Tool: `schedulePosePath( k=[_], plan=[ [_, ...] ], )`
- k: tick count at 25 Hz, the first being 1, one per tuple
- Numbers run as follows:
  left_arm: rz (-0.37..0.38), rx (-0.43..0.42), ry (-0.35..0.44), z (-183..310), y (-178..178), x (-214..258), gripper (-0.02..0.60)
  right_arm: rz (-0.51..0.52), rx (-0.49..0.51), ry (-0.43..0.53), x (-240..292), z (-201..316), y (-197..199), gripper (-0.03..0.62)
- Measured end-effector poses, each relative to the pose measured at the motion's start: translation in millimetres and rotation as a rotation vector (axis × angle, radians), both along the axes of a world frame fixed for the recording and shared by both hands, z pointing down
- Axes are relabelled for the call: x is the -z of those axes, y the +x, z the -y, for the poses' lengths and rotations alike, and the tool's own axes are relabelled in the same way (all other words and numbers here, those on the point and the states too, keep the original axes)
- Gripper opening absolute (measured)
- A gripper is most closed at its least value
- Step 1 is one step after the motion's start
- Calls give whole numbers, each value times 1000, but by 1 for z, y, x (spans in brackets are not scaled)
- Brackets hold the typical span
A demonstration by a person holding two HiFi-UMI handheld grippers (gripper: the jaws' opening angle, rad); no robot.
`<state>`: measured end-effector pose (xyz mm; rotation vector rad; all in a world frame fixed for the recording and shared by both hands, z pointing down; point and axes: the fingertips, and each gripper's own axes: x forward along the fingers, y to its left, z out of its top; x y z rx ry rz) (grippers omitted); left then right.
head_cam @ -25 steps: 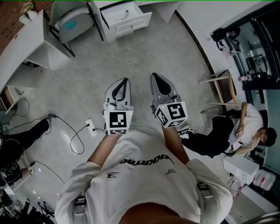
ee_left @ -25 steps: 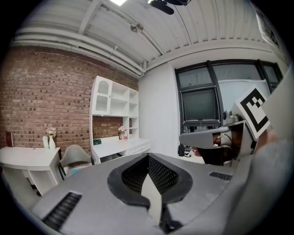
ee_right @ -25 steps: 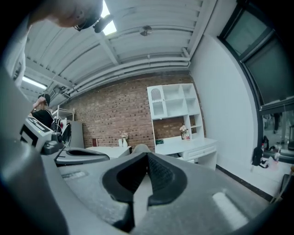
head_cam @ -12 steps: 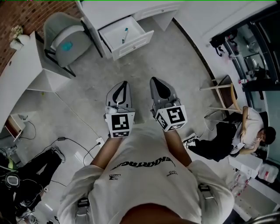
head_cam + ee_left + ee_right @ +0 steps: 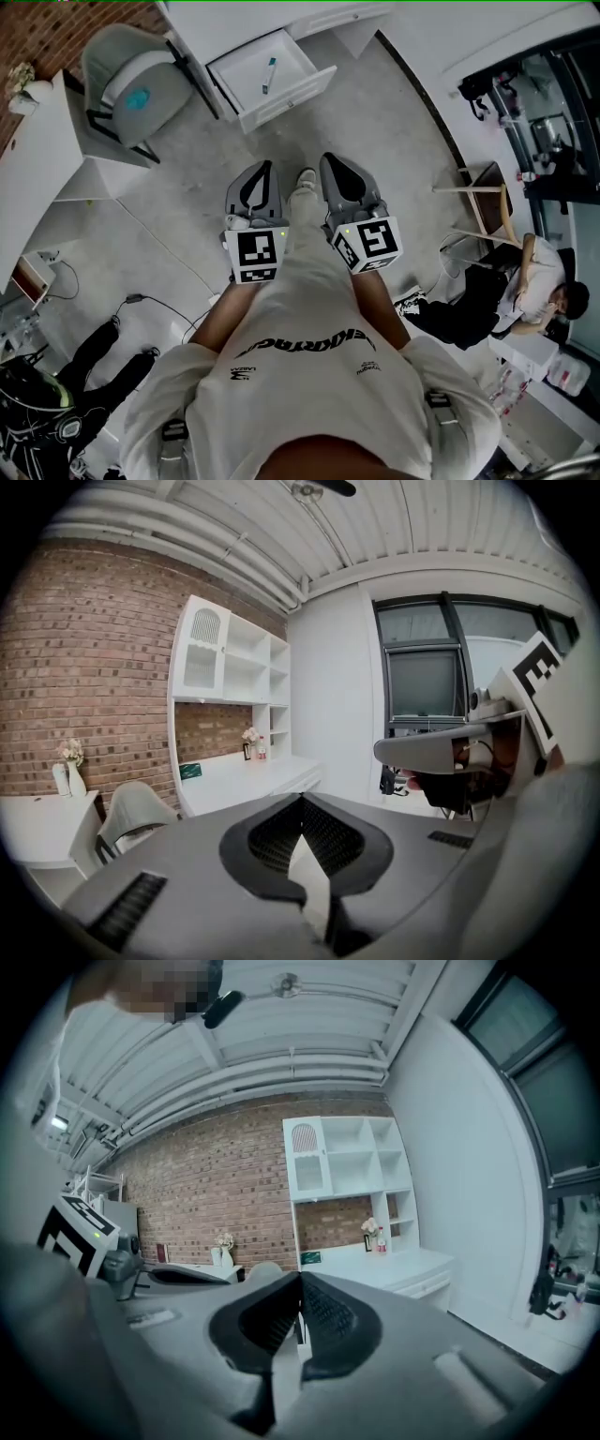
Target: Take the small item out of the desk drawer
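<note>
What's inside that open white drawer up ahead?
One slim pen-like item with a teal end lies on the white bottom of the drawer. Nothing else shows; its rear under the desk is covered.

L gripper dead centre, jaws together, tips meeting, nothing btwn them. Behind it, brick wall on the left w/ a tall white shelf unit against it. White desk under the shelves, w/ a green card and flowers on top. Grey chair lower left, vase on a white counter beside it. R gripper pokes in from the right, its marker cube above, dark window behind.
</note>
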<state>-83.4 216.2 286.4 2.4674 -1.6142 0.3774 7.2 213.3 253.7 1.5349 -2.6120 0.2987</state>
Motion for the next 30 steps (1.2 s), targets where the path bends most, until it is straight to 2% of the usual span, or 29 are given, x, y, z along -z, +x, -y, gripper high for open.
schedulePosePath(
  k=[9, 18, 24, 30],
  plan=[
    [12, 44, -25, 135, 13, -22, -2, 16, 50, 18, -14, 142, 17, -2],
    [22, 111, -81, 285, 30, -46, -2, 18, 115, -27, -35, 296, 39, -2],
    [21, 149, -148, 345, 38, -74, -2, 31, 138, -93, -61, 351, 47, -2],
    [44, 148, -233, 367, 35, -117, -2, 5, 160, -152, -99, 374, 36, -2]
  ],
)
